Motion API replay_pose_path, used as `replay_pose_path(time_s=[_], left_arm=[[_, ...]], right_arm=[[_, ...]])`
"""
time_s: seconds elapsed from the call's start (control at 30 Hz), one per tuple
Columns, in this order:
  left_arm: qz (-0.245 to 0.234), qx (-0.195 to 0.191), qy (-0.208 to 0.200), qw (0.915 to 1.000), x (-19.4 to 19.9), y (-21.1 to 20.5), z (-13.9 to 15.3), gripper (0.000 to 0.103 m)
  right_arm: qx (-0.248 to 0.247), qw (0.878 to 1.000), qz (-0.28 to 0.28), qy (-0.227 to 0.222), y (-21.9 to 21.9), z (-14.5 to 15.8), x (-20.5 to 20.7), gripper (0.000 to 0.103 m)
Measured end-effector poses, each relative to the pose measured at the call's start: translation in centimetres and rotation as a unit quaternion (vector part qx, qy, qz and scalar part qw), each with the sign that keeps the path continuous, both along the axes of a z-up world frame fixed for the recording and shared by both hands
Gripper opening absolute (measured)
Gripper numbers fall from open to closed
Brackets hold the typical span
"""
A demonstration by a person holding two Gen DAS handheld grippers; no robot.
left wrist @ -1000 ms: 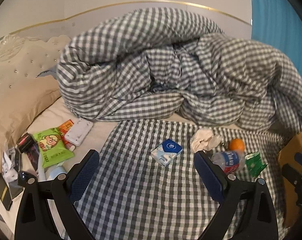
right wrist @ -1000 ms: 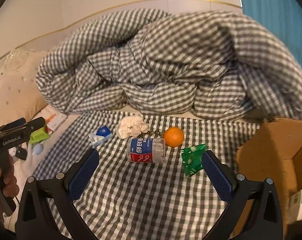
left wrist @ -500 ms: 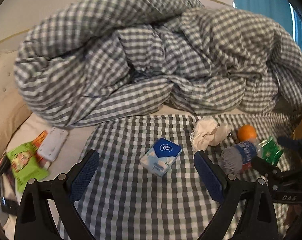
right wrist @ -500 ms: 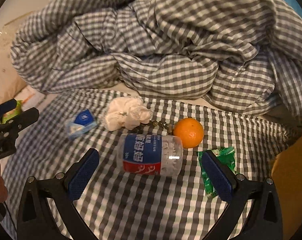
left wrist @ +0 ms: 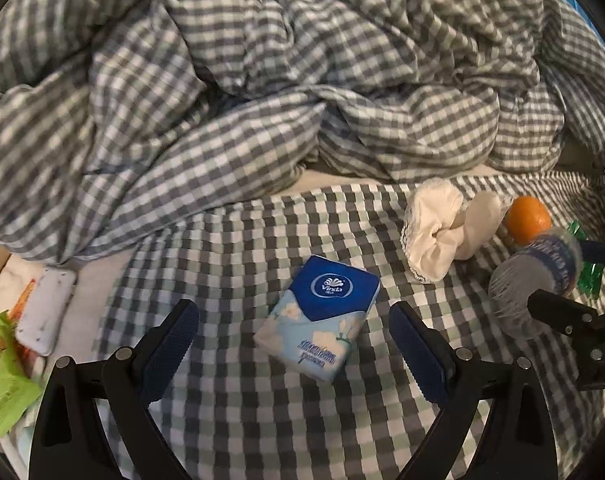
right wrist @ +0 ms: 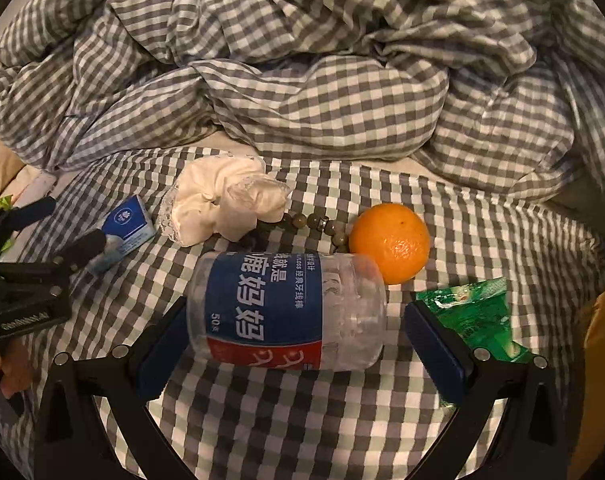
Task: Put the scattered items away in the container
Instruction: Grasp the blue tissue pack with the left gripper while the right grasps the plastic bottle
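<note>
Right hand-held gripper (right wrist: 298,340) is seen spread wide around a clear plastic jar (right wrist: 286,312) with a blue and red label, which lies on its side on the checked bed sheet (right wrist: 302,420); the pads are just beside its two ends, and contact cannot be confirmed. A green packet (right wrist: 474,316) is noted just behind the right finger. Left hand-held gripper (left wrist: 294,348) is likewise held wide, with a blue tissue pack (left wrist: 322,316) lying flat between its fingers, untouched. Farther back, an orange (right wrist: 390,240) is seen touching the jar's far end, with a string of beads (right wrist: 314,222) running from it to a crumpled white cloth (right wrist: 222,208). At the left edge, a light green snack packet (left wrist: 0,376) and a white flat case (left wrist: 44,308) are recorded off the sheet. A rumpled checked duvet (left wrist: 262,80) is heaped across the far side. A brown cardboard edge (right wrist: 602,360) shows at the right; whether it is the container cannot be told.
</note>
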State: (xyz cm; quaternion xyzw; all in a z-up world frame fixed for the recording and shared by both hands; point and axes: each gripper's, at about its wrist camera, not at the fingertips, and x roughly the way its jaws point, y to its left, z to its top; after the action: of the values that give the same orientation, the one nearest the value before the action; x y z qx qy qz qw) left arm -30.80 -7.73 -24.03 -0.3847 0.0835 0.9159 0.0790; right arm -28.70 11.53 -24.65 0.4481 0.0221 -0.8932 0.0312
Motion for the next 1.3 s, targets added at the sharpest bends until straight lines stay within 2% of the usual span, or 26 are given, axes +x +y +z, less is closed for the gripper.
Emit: replay_pose_path(time_s=[0.3, 0.33, 0.37, 0.4, 0.5, 0.7, 0.87, 0.97, 1.13, 1.3], left_arm=[[-0.013, -0.018, -0.028, 0.9994, -1.6, 1.5, -2.0, 0.096], [-0.017, -0.023, -0.028, 0.9992, -1.5, 1.7, -2.1, 0.092], [-0.018, -0.032, -0.025, 0.999, -1.4, 2.0, -2.2, 0.072], [-0.016, -0.047, -0.024, 0.9985, -1.4, 2.3, -2.3, 0.066], [-0.015, -0.063, -0.019, 0.9977, -1.0, 2.9, -2.4, 0.063], [0.001, -0.042, -0.013, 0.999, -0.1, 2.1, -1.7, 0.057], [0.041, -0.011, -0.006, 0.9991, 1.0, 0.5, -0.3, 0.049], [0.068, 0.001, 0.001, 0.9977, 2.0, -0.5, 0.8, 0.046], [0.091, 0.021, 0.018, 0.9955, 3.6, -1.6, 2.8, 0.043], [0.099, 0.038, 0.029, 0.9939, 5.1, -2.0, 4.9, 0.034]], right_arm=[[-0.003, 1.0, 0.002, -0.015, -0.2, -1.2, -1.0, 0.103], [-0.006, 1.0, 0.003, -0.017, -0.2, -1.4, -1.0, 0.103], [-0.009, 1.0, 0.004, -0.018, -0.2, -1.5, -1.1, 0.103], [-0.012, 1.0, 0.005, -0.02, -0.2, -1.6, -1.1, 0.103], [-0.016, 1.0, 0.013, -0.021, -0.4, -1.7, -1.2, 0.102], [-0.01, 1.0, 0.015, -0.017, -0.7, -1.2, -1.1, 0.098], [-0.007, 1.0, 0.015, -0.019, -0.7, -1.3, -1.0, 0.098], [-0.004, 1.0, 0.009, -0.015, -0.7, -1.2, -0.9, 0.088], [-0.023, 0.999, 0.012, -0.021, -0.2, -1.0, -0.6, 0.088], [-0.036, 0.999, 0.017, -0.014, 0.0, 0.3, 1.1, 0.088]])
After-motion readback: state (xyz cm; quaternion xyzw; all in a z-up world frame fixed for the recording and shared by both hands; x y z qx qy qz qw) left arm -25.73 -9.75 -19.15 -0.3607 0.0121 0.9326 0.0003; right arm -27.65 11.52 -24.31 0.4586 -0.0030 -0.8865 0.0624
